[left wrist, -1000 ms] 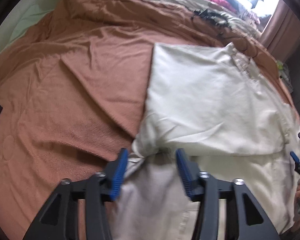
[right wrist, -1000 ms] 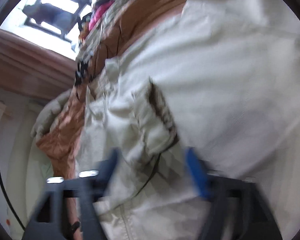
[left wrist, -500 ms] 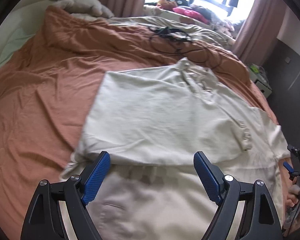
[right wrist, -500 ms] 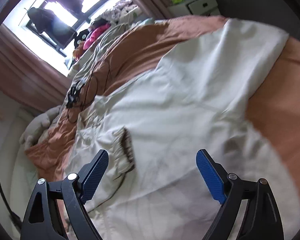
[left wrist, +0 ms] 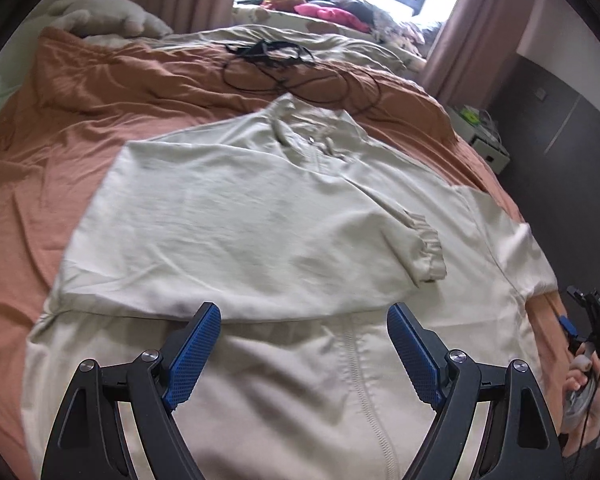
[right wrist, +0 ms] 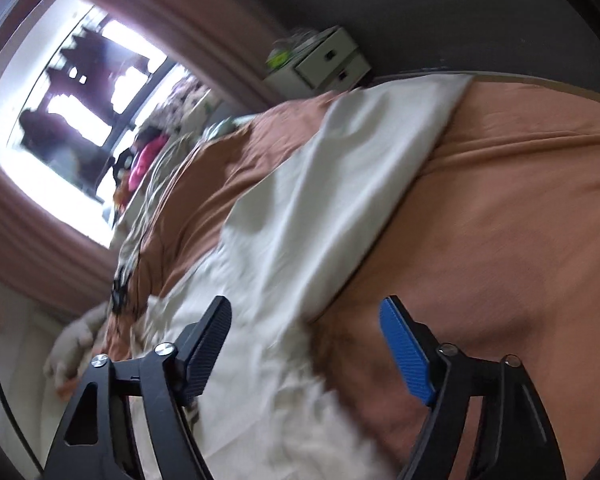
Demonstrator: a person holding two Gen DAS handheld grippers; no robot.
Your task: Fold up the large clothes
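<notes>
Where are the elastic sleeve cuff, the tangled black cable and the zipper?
sleeve cuff (left wrist: 428, 252), left wrist view, gathered elastic end.
black cable (left wrist: 276, 60), left wrist view, middle of the tangle.
zipper (left wrist: 364, 392), left wrist view, mid-length.

No legible txt, labels or nos. anywhere (frames partly blurred).

Large cream fabric jacket (left wrist: 260, 220): plain cream
Rust-orange bed cover (left wrist: 60, 152): plain rust-orange
Thin tangled cable (left wrist: 276, 64): black
Long window curtains (left wrist: 460, 40): dusty pink
Left gripper (left wrist: 304, 352): black, blue pads
</notes>
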